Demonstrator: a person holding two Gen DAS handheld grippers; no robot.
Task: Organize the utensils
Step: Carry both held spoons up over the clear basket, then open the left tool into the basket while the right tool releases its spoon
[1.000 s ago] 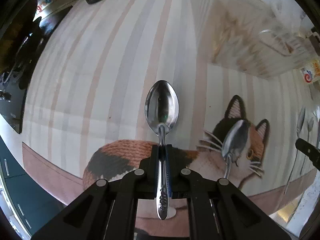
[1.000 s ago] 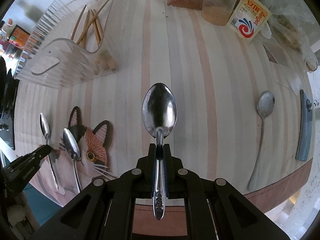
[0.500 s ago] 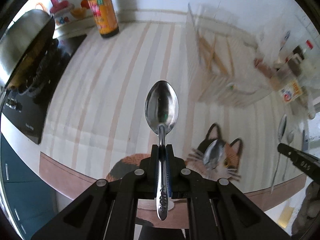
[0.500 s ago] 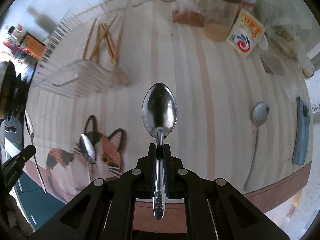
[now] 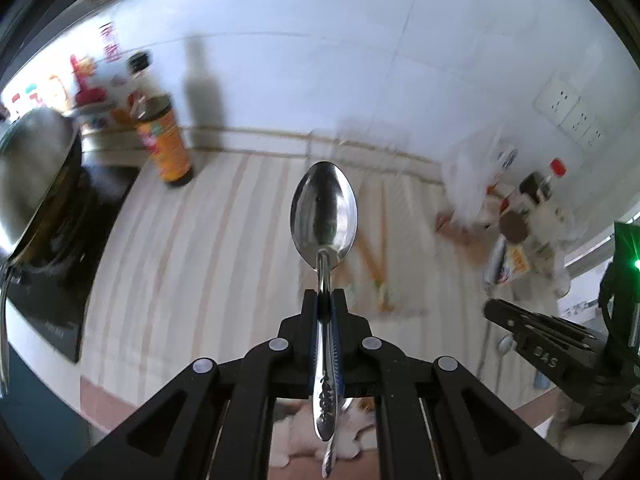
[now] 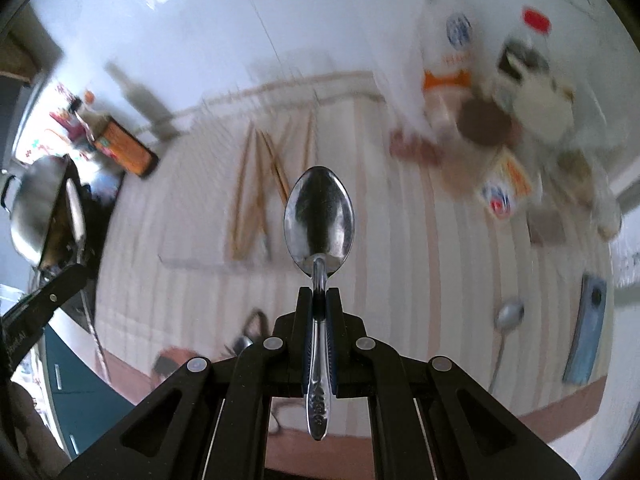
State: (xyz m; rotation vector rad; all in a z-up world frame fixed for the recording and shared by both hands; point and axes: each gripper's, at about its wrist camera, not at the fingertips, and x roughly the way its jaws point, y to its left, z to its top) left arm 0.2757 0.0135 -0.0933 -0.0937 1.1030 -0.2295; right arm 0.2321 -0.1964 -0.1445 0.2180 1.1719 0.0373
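The left black two-finger gripper (image 5: 324,296) has its fingers pressed together on the handle of a shiny steel spoon (image 5: 324,216). The spoon stands straight out ahead of the fingers, bowl forward and facing the camera, with the patterned end of its handle hanging back below the grip. The spoon is held up in the air above a cream counter with pale pink and grey stripes (image 5: 208,264).

The right black two-finger gripper (image 6: 319,294) is likewise clamped on the handle of a second shiny steel spoon (image 6: 319,220), held the same way, bowl forward and raised off the counter.

Ahead of both grippers, past the spoon bowls, sits a clear plastic utensil holder (image 6: 216,260) with wooden chopsticks (image 6: 256,196) lying in it; it is blurred and its edges are hard to trace. In the left wrist view the right gripper shows at the right edge.

Ahead and to the left of the left gripper stands a brown bottle with an orange label (image 5: 164,144), and further left a steel wok (image 5: 36,168) rests on a black stove. Ahead and to the right of the right gripper is a blurred cluster of jars and packets (image 6: 500,120) against the white tiled wall.

To the right of the right gripper, on the counter, lies a third steel spoon (image 6: 507,320), and just beyond it a flat blue-grey object (image 6: 586,332). The two are apart, not touching.
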